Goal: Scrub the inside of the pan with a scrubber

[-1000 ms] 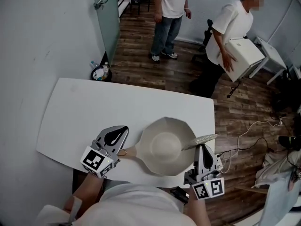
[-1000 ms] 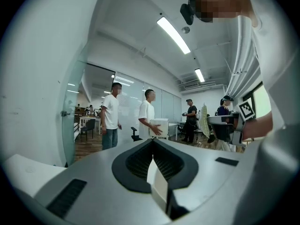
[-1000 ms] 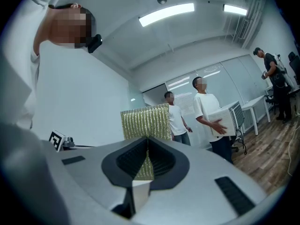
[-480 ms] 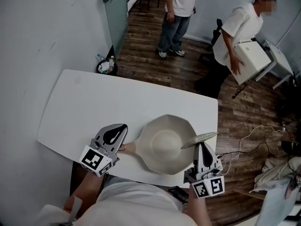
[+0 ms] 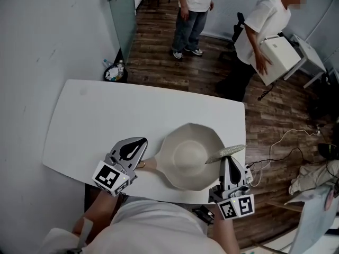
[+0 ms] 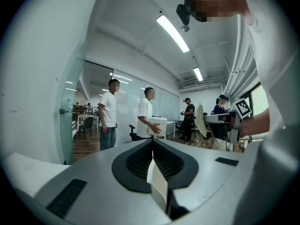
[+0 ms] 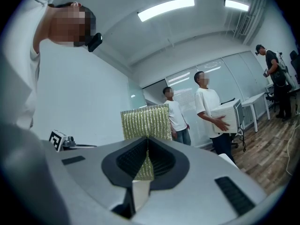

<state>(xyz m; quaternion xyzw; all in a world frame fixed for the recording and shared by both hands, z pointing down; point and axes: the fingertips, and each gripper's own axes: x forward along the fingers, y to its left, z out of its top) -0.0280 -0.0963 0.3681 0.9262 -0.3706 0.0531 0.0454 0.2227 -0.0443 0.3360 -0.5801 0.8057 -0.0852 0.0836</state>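
A cream-coloured pan (image 5: 188,157) sits near the front edge of a white table (image 5: 100,110), its handle (image 5: 149,164) pointing toward the person's left; the left gripper (image 5: 141,142) lies roughly level just beside the end of that handle, jaws pressed together with nothing between them; whether its body touches the handle cannot be told from the head view.

On the pan's other side the right gripper (image 5: 226,164) is clenched on a gold-green mesh scrubber (image 5: 225,153), pinching it by one edge; the scrubber's free end reaches across the pan's right-hand rim and over the bowl, though contact with the pan's surface cannot be made out; in the right gripper view the scrubber stands upright out of the closed jaws.

Beyond the table, on a dark wood floor (image 5: 159,62), two people in white shirts are in view; a person in jeans (image 5: 192,9) stands near a frosted glass door (image 5: 123,20); a second person (image 5: 254,36) leans forward carrying a white box (image 5: 279,58); a small bin (image 5: 113,74) with bottles sits against the wall by the table's far left corner; a pale cable (image 5: 278,151) trails over the floor to the table's right.
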